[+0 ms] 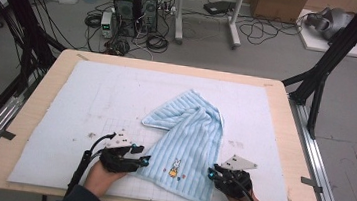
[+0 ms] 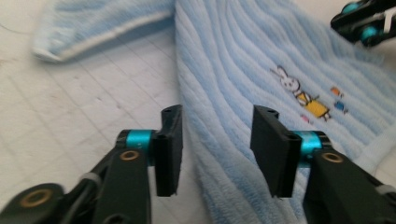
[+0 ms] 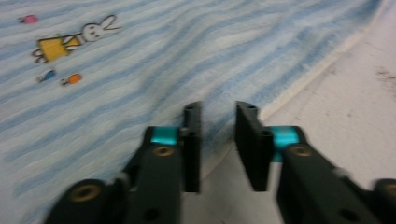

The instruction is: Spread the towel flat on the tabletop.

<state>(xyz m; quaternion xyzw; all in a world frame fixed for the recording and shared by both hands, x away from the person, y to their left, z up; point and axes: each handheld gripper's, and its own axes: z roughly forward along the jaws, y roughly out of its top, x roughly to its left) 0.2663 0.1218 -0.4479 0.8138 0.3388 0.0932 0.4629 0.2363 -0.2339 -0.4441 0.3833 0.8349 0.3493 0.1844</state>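
Half folded so far: light blue striped towel [image 1: 189, 142] lying between the 2 tools on the white mat [image 1: 91, 96], far corner already turned over, near part with the rabbit embroidery [image 1: 175, 167] flat. Left tool [image 1: 143, 161] at the towel's left edge, jaws apart, nothing pinched. Right tool [image 1: 211, 173] at the right edge, jaws narrowly apart astride the hem, not yet clamped. Remaining: grip both edges, finish folding. Bench [image 1: 283, 136] around uncluttered; computer towers [image 1: 136, 5] and cables far beyond.

L fingers [image 2: 180, 149] apart, towel [image 2: 243, 74] edge between
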